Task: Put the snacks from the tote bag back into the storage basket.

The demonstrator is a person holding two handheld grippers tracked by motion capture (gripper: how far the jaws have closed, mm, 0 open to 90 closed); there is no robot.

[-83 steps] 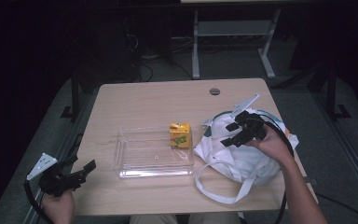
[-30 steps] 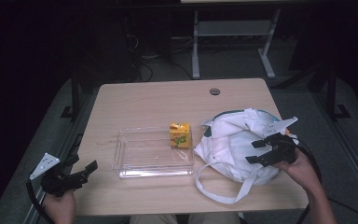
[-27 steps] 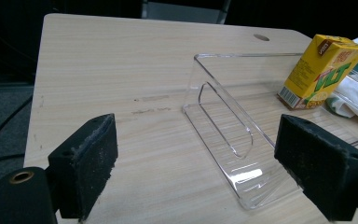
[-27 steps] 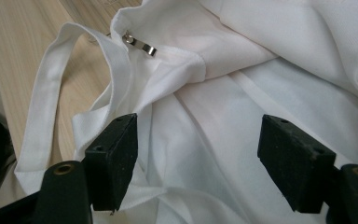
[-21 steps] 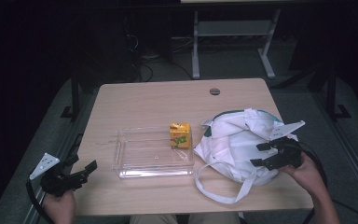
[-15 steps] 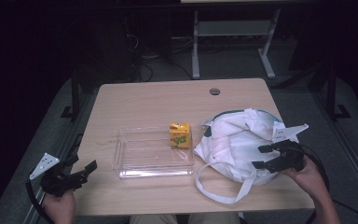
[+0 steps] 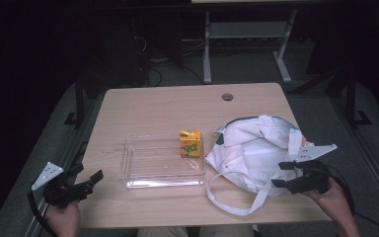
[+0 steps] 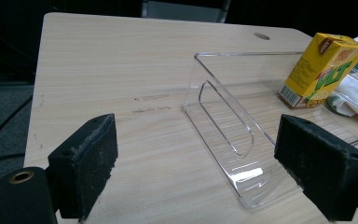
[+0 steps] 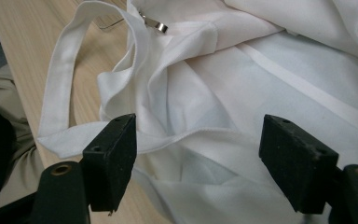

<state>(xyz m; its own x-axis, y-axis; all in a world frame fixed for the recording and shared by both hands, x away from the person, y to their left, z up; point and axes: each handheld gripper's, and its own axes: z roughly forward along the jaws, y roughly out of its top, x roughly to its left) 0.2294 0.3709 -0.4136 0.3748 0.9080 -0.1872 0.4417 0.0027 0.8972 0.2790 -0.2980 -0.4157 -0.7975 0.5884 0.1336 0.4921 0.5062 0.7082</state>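
On wooden table point(image 7: 153, 106): clear tray point(image 7: 162, 161) centre, yellow juice carton point(image 7: 190, 143) upright at its right end. White cloth bag point(image 7: 256, 150) beside. Right gripper point(image 7: 282, 175) jaws apart at bag's edge. Left gripper point(image 7: 93, 179) jaws apart, gripping nothing, near-left corner.

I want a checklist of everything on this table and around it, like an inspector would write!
Surface: wooden table, round hole near the far edge.
Things: clear tray; yellow juice box upright in the tray's far right corner; white cloth bag right of the tray, strap looping toward the near edge.
Clutter: nothing seen.
Tools: left tool open at the near left corner; right tool open at the bag.
Cables: some on the floor behind the table.
Surroundings: dark room, white frame behind.
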